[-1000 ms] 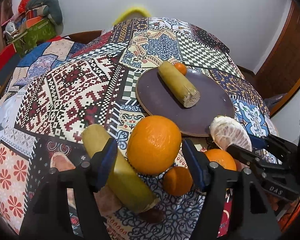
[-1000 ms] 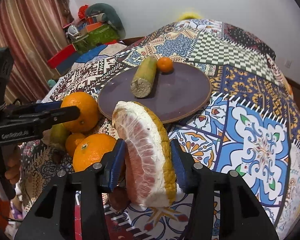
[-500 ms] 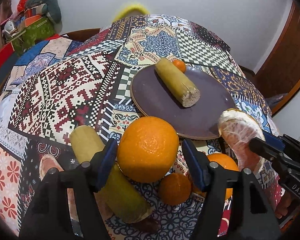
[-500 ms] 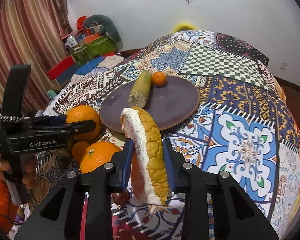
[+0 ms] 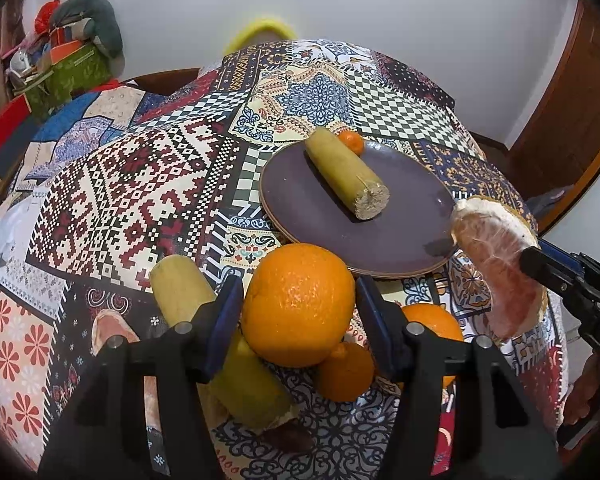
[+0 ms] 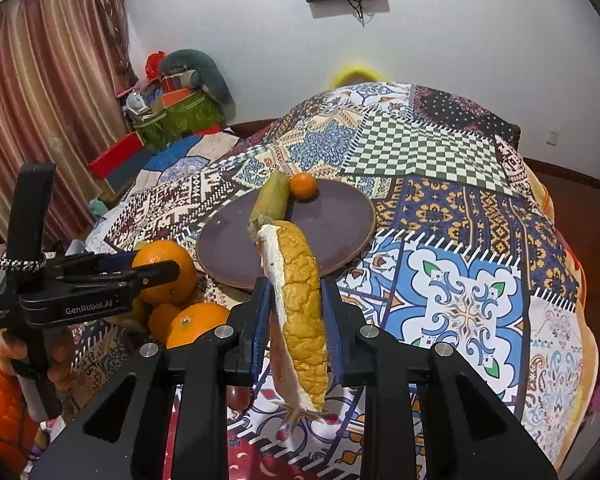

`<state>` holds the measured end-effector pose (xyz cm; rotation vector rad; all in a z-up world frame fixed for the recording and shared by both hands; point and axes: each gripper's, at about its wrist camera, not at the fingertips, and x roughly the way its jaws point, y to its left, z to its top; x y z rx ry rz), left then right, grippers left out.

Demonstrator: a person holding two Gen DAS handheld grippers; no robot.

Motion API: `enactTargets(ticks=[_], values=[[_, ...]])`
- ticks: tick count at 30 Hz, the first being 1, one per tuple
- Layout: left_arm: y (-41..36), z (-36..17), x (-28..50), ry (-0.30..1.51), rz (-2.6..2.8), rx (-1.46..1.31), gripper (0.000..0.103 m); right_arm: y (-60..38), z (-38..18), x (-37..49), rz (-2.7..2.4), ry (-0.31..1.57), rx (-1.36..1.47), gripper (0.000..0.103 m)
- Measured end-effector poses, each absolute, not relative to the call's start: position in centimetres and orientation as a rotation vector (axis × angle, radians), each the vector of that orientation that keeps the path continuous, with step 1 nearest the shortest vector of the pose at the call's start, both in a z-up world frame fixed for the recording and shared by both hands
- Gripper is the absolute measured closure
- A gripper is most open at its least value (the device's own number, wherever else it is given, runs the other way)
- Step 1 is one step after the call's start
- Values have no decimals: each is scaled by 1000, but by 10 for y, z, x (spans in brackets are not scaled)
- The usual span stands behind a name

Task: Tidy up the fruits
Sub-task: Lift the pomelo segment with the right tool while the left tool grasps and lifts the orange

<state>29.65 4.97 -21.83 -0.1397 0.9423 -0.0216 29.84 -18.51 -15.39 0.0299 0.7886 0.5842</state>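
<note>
Purple plate (image 5: pixel 412 216) (sugarcane piece (image 5: pixel 346 178), small orange (image 5: pixel 350 141)) behind gripped fruits

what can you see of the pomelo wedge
The pomelo wedge is a peeled-open crescent: bumpy yellow-orange rind on one side, thick white pith, pale pink flesh on the other. It stands on end, clamped between the fingers of the right gripper, lifted off the cloth, near the plate edge.

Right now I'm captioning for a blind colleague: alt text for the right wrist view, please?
The right tongs grip a pomelo wedge upright above a patchwork tablecloth. Beyond it, a purple plate holds a sugarcane piece and a small tangerine.
</note>
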Motion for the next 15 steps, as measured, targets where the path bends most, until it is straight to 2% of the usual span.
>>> enactTargets(ticks=[15], values=[[42, -168, 296, 813, -32, -132, 46, -182, -124, 309, 583, 697, 48, 80]])
